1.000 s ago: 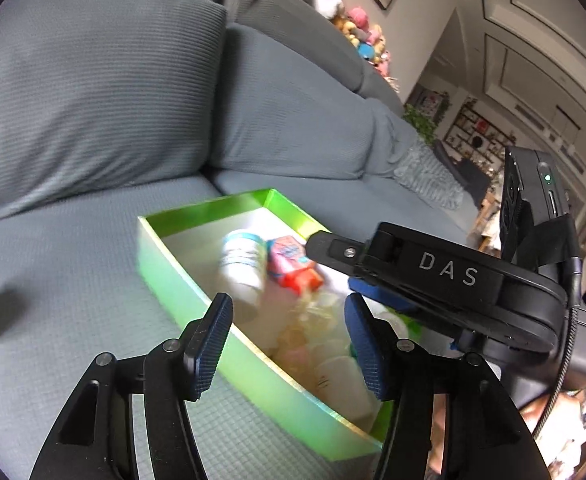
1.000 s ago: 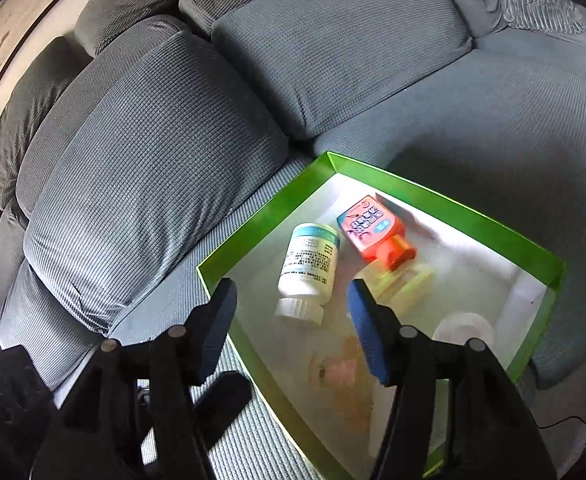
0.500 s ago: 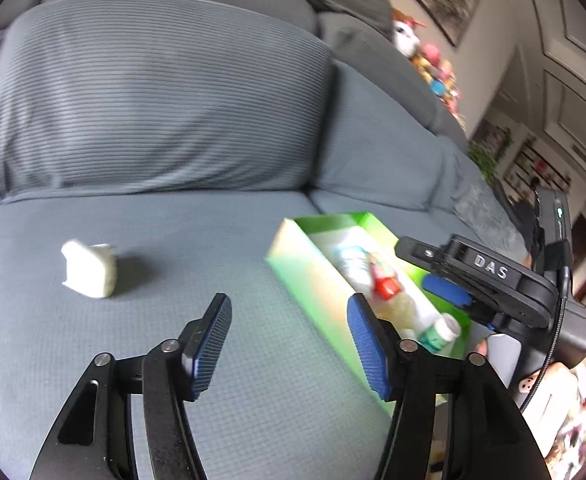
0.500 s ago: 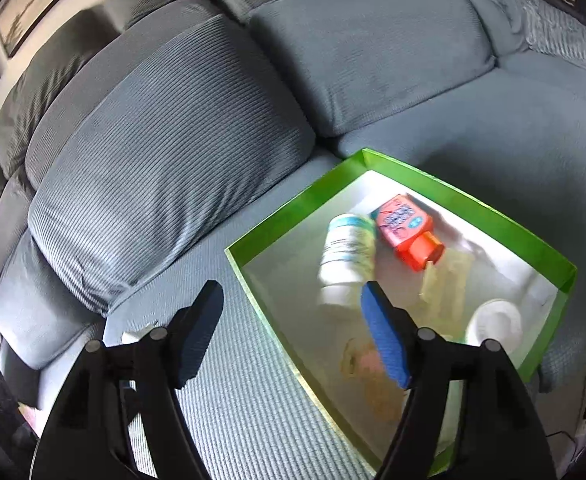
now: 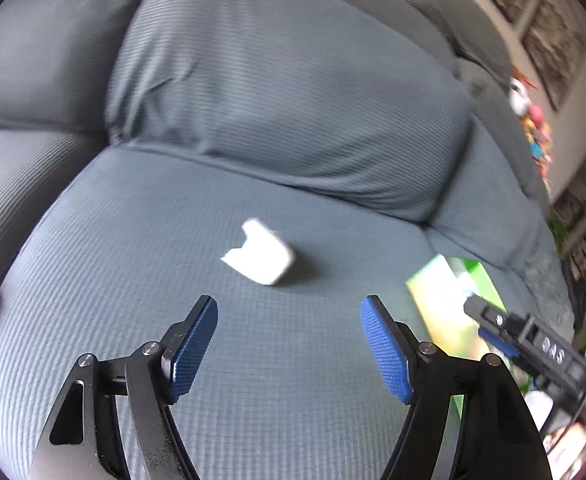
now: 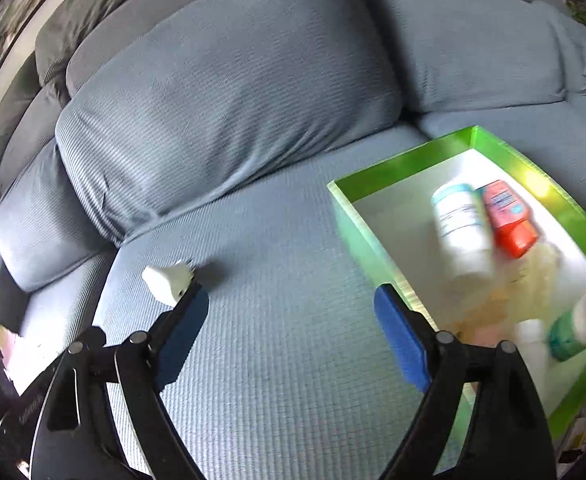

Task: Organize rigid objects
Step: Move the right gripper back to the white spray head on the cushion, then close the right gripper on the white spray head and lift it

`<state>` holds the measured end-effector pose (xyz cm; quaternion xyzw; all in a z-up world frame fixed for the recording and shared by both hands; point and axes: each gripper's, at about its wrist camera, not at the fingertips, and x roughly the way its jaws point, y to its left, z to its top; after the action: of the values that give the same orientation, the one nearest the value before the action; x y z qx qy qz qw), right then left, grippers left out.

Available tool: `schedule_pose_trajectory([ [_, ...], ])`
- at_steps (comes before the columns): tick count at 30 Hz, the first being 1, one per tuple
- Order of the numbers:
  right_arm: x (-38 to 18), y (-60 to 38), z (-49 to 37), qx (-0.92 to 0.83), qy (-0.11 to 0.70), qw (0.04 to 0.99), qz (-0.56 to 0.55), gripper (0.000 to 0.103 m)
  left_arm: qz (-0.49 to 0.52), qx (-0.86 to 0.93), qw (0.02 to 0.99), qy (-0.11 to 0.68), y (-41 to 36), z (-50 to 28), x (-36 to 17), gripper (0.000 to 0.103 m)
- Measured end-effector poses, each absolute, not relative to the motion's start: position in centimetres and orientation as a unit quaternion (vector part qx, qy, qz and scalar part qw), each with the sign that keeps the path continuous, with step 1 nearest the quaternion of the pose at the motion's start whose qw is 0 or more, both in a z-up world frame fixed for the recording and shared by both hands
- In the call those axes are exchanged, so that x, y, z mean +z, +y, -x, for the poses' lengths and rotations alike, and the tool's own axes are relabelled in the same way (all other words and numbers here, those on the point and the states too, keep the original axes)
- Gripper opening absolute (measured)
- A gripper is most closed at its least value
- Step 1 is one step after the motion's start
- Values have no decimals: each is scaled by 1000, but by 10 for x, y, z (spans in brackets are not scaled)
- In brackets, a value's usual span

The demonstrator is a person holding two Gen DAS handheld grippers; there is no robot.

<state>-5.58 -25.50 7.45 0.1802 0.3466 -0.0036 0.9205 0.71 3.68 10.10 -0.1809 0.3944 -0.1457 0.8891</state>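
The left hand-held gripper (image 5: 289, 344) is spread wide with nothing between its blue pads, hovering over the grey-blue sofa seat (image 5: 173, 240). Just ahead of its fingertips, apart from them, a small white plug-like block (image 5: 261, 258) lies on the seat cushion, blurred. To the right, a corner of the green box (image 5: 433, 288) shows, partly behind the other gripper's dark body.

The right hand-held gripper (image 6: 289, 328) is also wide open and holds nothing. In its view the white block (image 6: 167, 280) sits on the seat just past the left fingertip; whether they touch cannot be told. The green box (image 6: 397, 168) rests on the seat to the right, well apart from the block. Inside it lie a white bottle (image 6: 461, 232) on its side, a red-orange bottle (image 6: 509, 220) touching it, a teal bottle with a white cap (image 6: 577, 332) near the front corner, and some pale blurred items. A large back cushion (image 6: 229, 112) rises behind the seat.
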Motion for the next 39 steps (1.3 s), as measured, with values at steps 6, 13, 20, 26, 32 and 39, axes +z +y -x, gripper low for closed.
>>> schedule_pose_trajectory([
  [6, 68, -224, 34, 24, 371, 913, -169, 90, 242, -125, 875, 401, 68, -13, 94, 74],
  [13, 63, -184, 3, 44, 406, 898, -161, 92, 229, -69, 873, 425, 84, -20, 82, 74],
  [20, 67, -158, -17, 42, 428, 892, -139, 92, 247, -51, 865, 435, 103, -21, 77, 74],
  [26, 63, -141, -34, 48, 442, 887, -120, 92, 241, -20, 863, 444, 113, -25, 73, 74],
  [32, 58, -112, -51, 70, 453, 883, -103, 92, 231, -1, 859, 457, 120, -28, 67, 74],
  [39, 37, -92, -80, 41, 460, 883, -81, 92, 233, 5, 855, 464, 126, -30, 62, 74],
])
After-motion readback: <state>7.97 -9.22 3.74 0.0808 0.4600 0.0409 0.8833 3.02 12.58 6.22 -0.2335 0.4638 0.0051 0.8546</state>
